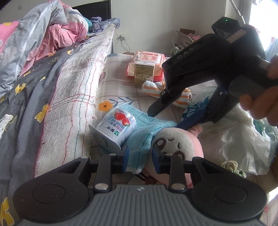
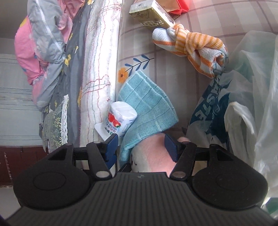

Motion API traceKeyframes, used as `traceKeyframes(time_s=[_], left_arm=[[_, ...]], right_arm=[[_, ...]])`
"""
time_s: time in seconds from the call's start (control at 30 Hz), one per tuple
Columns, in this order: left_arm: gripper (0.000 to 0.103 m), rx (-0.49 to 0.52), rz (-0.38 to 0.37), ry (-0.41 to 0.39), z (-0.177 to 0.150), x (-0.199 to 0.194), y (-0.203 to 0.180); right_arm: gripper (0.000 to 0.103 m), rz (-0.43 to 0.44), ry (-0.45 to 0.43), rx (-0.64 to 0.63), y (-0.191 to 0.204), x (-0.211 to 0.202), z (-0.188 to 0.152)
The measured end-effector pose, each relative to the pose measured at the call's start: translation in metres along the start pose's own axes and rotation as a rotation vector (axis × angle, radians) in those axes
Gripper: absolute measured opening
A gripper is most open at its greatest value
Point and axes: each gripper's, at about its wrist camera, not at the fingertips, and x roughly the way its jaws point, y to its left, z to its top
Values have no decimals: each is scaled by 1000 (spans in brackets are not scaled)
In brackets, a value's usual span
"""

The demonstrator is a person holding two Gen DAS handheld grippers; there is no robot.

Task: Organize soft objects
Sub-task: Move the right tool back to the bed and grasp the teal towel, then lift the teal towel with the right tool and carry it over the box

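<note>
A teal checked cloth (image 1: pixel 144 125) (image 2: pixel 147 104) lies draped over a pink plush toy with a cream face (image 1: pixel 175 144) (image 2: pixel 152 153) on the floral sheet. My left gripper (image 1: pixel 140 156) is low over them, its blue pads pressed on a bunched fold of the cloth. My right gripper (image 1: pixel 167 119) (image 2: pixel 141 147), held by a hand (image 1: pixel 260 104), comes in from the right. It stands open astride the plush's pink back, one finger touching it. A knotted orange-striped towel (image 1: pixel 152 87) (image 2: pixel 191 47) lies farther back.
A tipped strawberry yoghurt cup (image 1: pixel 118 125) (image 2: pixel 121 118) leans on the cloth beside the mattress edge (image 1: pixel 78 87). A tissue box (image 1: pixel 144 74) (image 2: pixel 152 15) and a pink wipes pack (image 1: pixel 149 57) sit behind. White plastic bags (image 1: pixel 234 135) (image 2: pixel 243 87) crowd the right.
</note>
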Motion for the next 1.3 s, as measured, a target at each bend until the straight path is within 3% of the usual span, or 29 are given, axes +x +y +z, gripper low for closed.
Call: traceKeyframes(time_s=[0.03, 0.1, 0.2, 0.27, 0.37, 0.57, 0.8, 0.9, 1.07, 1.3], left_arm=[[17, -3, -1, 2, 0, 1, 1], [10, -14, -9, 15, 1, 5, 4], [7, -26, -10, 4, 0, 5, 4], [6, -29, 3, -15, 1, 2, 5], [6, -58, 7, -42, 8, -8, 10], [5, -108, -34, -153, 28, -56, 16], [5, -66, -59, -286, 37, -115, -8], [5, -43, -83, -304, 34, -131, -22], [5, 18, -214, -258, 7, -144, -52], [5, 58, -453, -16, -58, -111, -88]], right_arm=[[63, -5, 9, 14, -2, 4, 3], [63, -13, 32, 46, -5, 15, 10], [63, -13, 36, 79, -10, 30, 17], [58, -4, 2, 89, -11, 34, 18], [12, 19, -53, 67, -8, 31, 20], [7, 141, -179, -9, 19, -12, 14], [6, 266, -261, -99, 37, -76, -9], [7, 302, -283, -110, 33, -95, -24], [7, 294, -302, -119, 1, -121, -69], [7, 105, -279, -87, -81, -132, -156]])
